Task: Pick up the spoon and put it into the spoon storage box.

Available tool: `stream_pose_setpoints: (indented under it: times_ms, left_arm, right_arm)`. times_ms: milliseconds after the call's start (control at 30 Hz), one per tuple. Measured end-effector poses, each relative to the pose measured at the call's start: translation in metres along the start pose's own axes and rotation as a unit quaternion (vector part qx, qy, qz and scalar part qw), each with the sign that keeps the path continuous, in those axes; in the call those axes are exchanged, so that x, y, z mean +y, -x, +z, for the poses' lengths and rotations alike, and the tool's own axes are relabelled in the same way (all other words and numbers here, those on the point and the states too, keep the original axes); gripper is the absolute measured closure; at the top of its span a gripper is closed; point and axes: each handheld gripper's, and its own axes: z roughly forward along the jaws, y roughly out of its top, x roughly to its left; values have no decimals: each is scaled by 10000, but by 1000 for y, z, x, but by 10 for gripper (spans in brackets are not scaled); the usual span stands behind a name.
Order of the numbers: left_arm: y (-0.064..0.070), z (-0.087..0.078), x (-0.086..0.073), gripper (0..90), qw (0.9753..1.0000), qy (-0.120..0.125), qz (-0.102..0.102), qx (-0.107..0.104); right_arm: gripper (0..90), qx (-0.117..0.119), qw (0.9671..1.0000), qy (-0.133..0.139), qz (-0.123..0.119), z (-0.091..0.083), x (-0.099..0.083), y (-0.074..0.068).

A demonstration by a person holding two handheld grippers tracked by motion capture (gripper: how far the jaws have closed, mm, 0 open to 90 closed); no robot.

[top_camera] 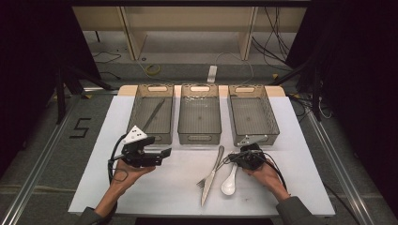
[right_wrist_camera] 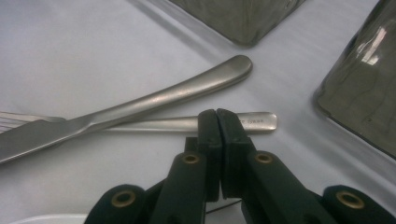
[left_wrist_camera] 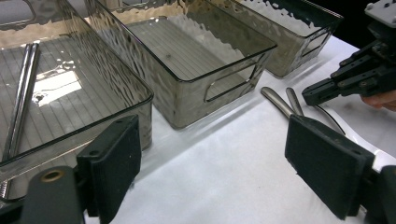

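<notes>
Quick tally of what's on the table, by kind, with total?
Smoky clear plastic bins: 3
Steel table knives: 1
Steel forks: 1
White ceramic soup spoons: 1
Steel chopsticks, in left bin: 1 pair
Total: 7

white table (top_camera: 291,187) carries 3 bins (top_camera: 200,136), knife (top_camera: 212,176), fork (top_camera: 202,182), spoon (top_camera: 230,183).

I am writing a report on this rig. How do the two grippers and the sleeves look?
Both the left gripper and right gripper are black, with flat padded jaws, brass-coloured rivets and trailing black cables. A grey three-cornered plate tops each. The sleeves look dark grey.
</notes>
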Motion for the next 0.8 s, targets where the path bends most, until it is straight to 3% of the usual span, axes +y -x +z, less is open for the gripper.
stream_pose_setpoints:
  times_ms: [367,800]
  left_arm:
    - [2,-1,0,182,9999,4,124,39]
    - [3,0,-1,182,9999,4,123,34]
  right_arm:
    - [895,-48,9997,-237,-56,3,0,1]
    - [897,-100,9981,-606,-19,-12,-7,1]
